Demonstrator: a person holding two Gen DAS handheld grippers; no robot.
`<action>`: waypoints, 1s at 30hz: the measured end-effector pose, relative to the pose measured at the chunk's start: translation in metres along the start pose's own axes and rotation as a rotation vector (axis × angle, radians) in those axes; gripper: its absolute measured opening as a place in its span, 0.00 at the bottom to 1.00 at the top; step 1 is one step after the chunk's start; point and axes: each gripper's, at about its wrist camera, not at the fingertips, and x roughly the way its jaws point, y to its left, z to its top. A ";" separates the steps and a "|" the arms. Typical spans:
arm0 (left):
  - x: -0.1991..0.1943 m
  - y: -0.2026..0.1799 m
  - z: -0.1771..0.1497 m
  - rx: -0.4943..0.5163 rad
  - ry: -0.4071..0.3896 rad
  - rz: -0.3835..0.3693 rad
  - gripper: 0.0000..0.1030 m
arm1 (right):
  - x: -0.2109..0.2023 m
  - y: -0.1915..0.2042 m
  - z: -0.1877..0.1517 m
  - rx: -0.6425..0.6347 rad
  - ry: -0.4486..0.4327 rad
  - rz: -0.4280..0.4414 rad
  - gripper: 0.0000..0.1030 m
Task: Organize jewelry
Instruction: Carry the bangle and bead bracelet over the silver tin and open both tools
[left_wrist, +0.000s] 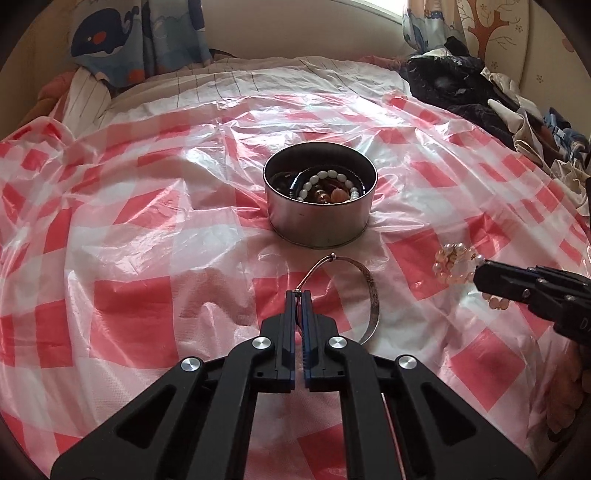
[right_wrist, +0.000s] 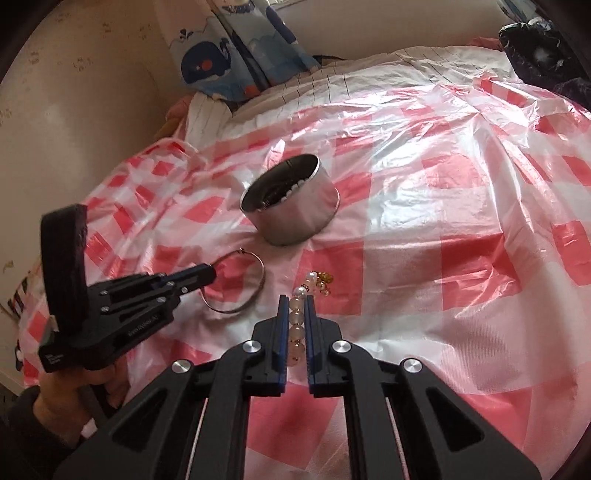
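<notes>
While my left gripper (left_wrist: 298, 293) pinches the bangle (left_wrist: 364, 291) and my right gripper (right_wrist: 296, 301) clamps the bead bracelet (right_wrist: 299, 317), both near the tin (left_wrist: 320, 201), I'd lift each clear before dropping it inside.

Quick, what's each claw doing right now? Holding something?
Left gripper: shut on the silver bangle, pinching its thin wire end.
Right gripper: shut on the beaded bracelet, beads between its fingers.

Left gripper (left_wrist: 299, 293) and right gripper (right_wrist: 296, 301): black plastic linkages, silver round screws, blue-edged finger pads. Left unit: black strap loop, white lettering; bare hand (right_wrist: 79, 387), dark sleeve.
</notes>
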 end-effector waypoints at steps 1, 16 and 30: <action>0.001 0.001 0.000 0.001 0.001 0.001 0.02 | -0.004 0.000 0.001 0.002 -0.019 0.013 0.08; -0.020 -0.008 0.004 0.062 -0.064 0.040 0.03 | -0.018 0.004 0.009 -0.009 -0.107 0.035 0.08; -0.039 -0.002 0.034 0.025 -0.132 -0.023 0.03 | -0.012 0.022 0.033 -0.052 -0.183 0.061 0.08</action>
